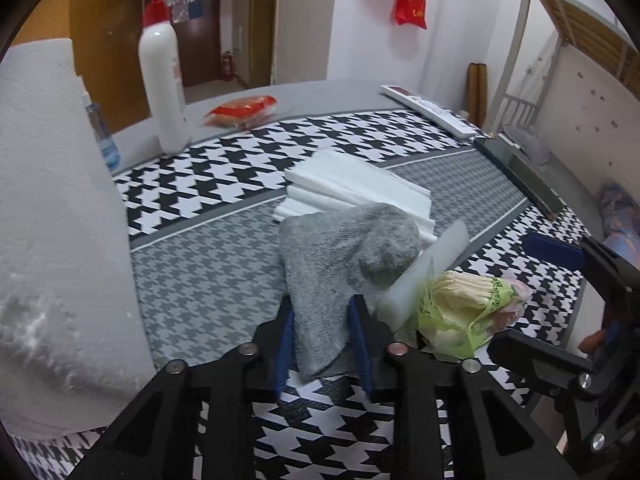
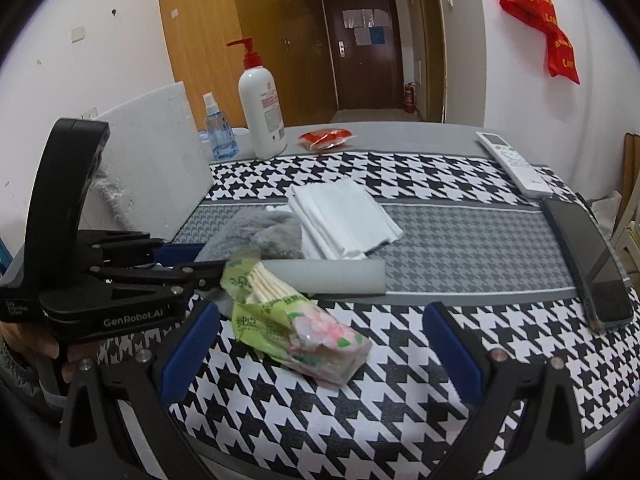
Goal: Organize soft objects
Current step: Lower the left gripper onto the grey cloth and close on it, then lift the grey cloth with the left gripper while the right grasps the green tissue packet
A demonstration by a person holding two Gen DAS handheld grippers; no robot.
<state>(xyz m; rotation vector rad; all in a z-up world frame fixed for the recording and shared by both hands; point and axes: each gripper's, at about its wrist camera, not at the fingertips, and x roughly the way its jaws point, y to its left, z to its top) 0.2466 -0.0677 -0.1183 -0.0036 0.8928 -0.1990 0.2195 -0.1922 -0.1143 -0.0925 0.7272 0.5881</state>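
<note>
A grey sock (image 1: 344, 256) lies on the houndstooth tablecloth (image 1: 208, 280), partly on a stack of folded white cloths (image 1: 352, 188). My left gripper (image 1: 324, 340) is shut on the sock's near end, with both blue pads against it. A white foam strip (image 1: 428, 276) leans beside the sock. A green tissue pack (image 2: 296, 320) lies in front of my right gripper (image 2: 322, 314), which stands wide open, its pads apart from the pack. In the right wrist view the left gripper (image 2: 208, 268) reaches in from the left to the sock (image 2: 256, 236).
A large white foam board (image 1: 52, 240) stands close on the left. At the back stand a white pump bottle (image 2: 262, 112), a spray bottle (image 2: 218, 132) and a red packet (image 2: 326, 138). A remote (image 2: 512, 164) and a dark phone (image 2: 592, 264) lie at the right edge.
</note>
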